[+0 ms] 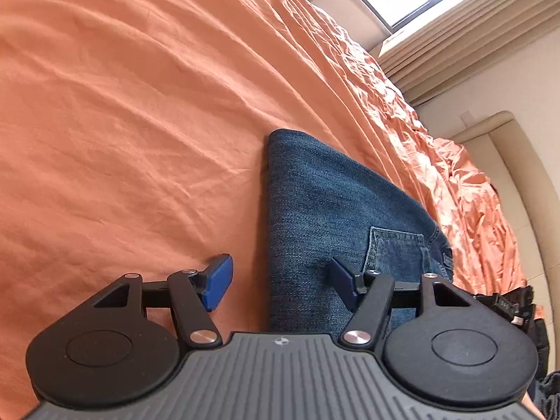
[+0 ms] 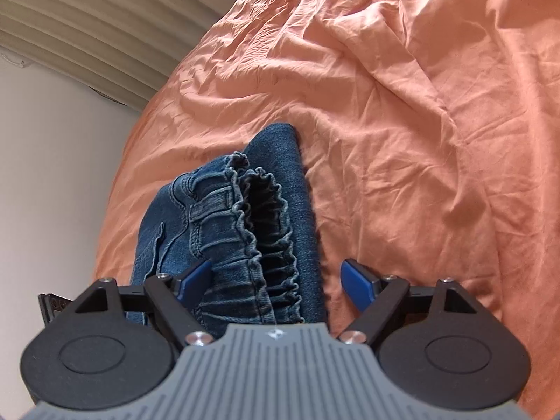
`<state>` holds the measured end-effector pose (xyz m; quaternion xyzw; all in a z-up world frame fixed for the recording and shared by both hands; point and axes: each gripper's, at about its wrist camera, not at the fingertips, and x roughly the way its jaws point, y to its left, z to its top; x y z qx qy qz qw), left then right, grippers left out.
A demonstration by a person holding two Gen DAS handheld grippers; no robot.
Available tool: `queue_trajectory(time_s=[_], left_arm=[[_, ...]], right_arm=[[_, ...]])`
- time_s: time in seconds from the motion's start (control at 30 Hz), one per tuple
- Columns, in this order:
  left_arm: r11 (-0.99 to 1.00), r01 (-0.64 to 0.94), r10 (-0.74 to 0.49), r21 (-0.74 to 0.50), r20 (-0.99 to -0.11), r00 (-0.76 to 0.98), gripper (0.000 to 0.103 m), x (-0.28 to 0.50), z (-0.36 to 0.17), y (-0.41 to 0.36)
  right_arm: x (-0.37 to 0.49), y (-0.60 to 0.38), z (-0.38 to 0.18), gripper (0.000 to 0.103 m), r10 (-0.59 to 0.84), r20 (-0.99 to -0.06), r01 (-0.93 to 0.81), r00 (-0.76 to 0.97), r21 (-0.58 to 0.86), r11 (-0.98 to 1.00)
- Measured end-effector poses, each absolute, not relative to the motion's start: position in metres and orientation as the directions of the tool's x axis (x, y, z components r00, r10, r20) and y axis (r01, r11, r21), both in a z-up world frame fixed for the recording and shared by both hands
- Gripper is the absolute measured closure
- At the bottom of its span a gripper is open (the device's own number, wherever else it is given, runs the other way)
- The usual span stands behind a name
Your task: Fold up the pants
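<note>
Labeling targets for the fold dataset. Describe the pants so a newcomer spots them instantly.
Start from the wide orange bedsheet covering the bed. The jeans lie folded on it near the edge, between the open fingers of both tools. They are the only blue denim there, with a gathered elastic waistband and a stitched back pocket.

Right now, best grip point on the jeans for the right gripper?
The elastic waistband of the jeans. It stands up bunched off the orange sheet between the open fingers of the right gripper, so come straight forward along it and close across its layers.
</note>
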<state>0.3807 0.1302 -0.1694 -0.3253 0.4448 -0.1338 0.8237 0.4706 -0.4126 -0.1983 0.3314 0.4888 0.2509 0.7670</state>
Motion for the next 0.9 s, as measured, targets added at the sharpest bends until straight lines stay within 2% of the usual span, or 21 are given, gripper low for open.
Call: queue_trajectory(time_s=[0.23, 0.3, 0.4, 0.53, 0.67, 0.8, 0.9], left_arm=[[0.686, -0.059, -0.573, -0.725, -0.589, 0.57, 0.029, 0.385, -0.181, 0.136], [0.666, -0.064, -0.584, -0.743, -0.572, 0.576, 0.029, 0.385, -0.185, 0.139], [0.645, -0.071, -0.587, -0.761, -0.552, 0.592, 0.029, 0.383, -0.189, 0.14], [0.609, -0.073, -0.595, -0.79, -0.516, 0.616, 0.033, 0.38, -0.195, 0.139], [0.581, -0.118, -0.584, -0.805, -0.513, 0.629, 0.067, 0.382, -0.2, 0.135], [0.618, -0.146, -0.519, -0.773, -0.54, 0.663, 0.094, 0.377, -0.191, 0.132], [0.668, -0.143, -0.473, -0.73, -0.565, 0.676, 0.097, 0.376, -0.17, 0.124]], right_arm=[[0.482, -0.411, -0.219, 0.05, 0.769, -0.514, -0.041, 0.379, 0.821, 0.569], [0.478, -0.41, -0.217, 0.064, 0.773, -0.506, -0.047, 0.383, 0.825, 0.563], [0.47, -0.402, -0.195, 0.08, 0.747, -0.521, -0.11, 0.413, 0.786, 0.608], [0.462, -0.392, -0.166, 0.084, 0.721, -0.534, -0.156, 0.442, 0.745, 0.648], [0.462, -0.387, -0.159, 0.084, 0.682, -0.585, -0.127, 0.438, 0.711, 0.692], [0.459, -0.385, -0.156, 0.084, 0.647, -0.616, -0.089, 0.449, 0.689, 0.719], [0.451, -0.382, -0.143, 0.086, 0.632, -0.622, -0.081, 0.463, 0.68, 0.729]])
